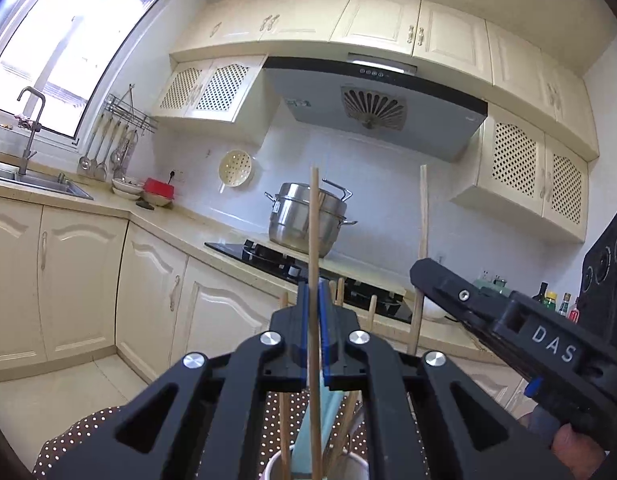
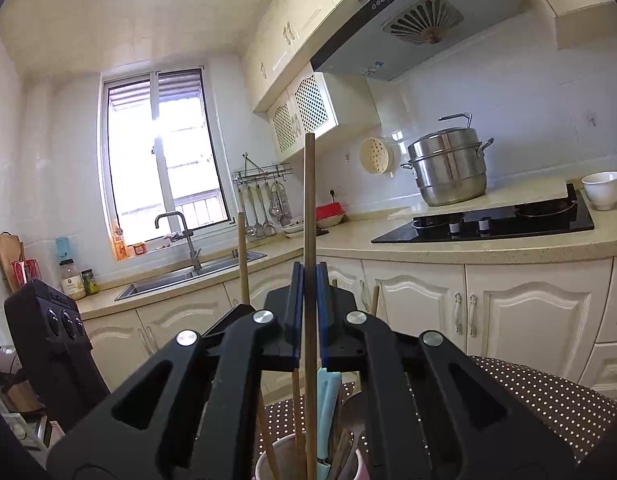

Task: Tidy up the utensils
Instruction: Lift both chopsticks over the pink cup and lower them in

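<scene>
My left gripper (image 1: 313,300) is shut on an upright wooden chopstick (image 1: 314,220) whose lower end reaches into a white cup (image 1: 276,466) below. My right gripper (image 2: 309,280) is shut on another upright wooden chopstick (image 2: 309,200) over a pinkish-white cup (image 2: 268,462). The cup holds several chopsticks, a light blue utensil (image 2: 328,404) and a dark spoon (image 2: 350,412). In the left wrist view the right gripper's black body (image 1: 508,320) is at the right, with a chopstick (image 1: 422,216) rising by it. The left gripper's chopstick (image 2: 242,256) shows in the right wrist view.
The cup stands on a brown polka-dot surface (image 2: 548,396). A kitchen counter (image 2: 468,248) carries a black hob (image 2: 488,224), a steel steamer pot (image 2: 448,172) and a white bowl (image 2: 602,190). A sink (image 2: 188,276) with a tap lies under the window. A black box (image 2: 52,356) is at the left.
</scene>
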{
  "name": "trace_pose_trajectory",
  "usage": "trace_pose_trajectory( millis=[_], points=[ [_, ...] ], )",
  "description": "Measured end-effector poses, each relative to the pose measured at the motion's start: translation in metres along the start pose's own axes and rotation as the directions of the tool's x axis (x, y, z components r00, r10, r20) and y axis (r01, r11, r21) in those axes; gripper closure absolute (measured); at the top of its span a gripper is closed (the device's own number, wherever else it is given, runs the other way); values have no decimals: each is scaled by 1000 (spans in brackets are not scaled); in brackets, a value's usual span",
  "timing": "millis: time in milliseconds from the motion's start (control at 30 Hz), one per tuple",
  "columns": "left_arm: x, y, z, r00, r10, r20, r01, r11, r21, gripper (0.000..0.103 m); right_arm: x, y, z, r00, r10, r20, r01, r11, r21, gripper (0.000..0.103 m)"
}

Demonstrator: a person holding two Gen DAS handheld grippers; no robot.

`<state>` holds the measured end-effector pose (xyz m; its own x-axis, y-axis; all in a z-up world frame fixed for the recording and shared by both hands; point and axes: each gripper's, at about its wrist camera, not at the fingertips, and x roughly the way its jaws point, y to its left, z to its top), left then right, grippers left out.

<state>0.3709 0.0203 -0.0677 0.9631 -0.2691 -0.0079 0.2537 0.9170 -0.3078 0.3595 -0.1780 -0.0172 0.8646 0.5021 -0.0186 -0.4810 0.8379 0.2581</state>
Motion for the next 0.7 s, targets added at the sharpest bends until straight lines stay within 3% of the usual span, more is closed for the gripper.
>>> trace_pose_trajectory(
  millis=[400,700],
  points=[
    [-23,-4,-13,996,-12,-84,15,999,37,98,-21,3,-8,998,-21,-56,20,999,-28,96],
    [-31,-14,-24,982,-7,-188,21,997,71,98,-32,5,-18,992,-55,-113,52,998,-34,96]
  ],
)
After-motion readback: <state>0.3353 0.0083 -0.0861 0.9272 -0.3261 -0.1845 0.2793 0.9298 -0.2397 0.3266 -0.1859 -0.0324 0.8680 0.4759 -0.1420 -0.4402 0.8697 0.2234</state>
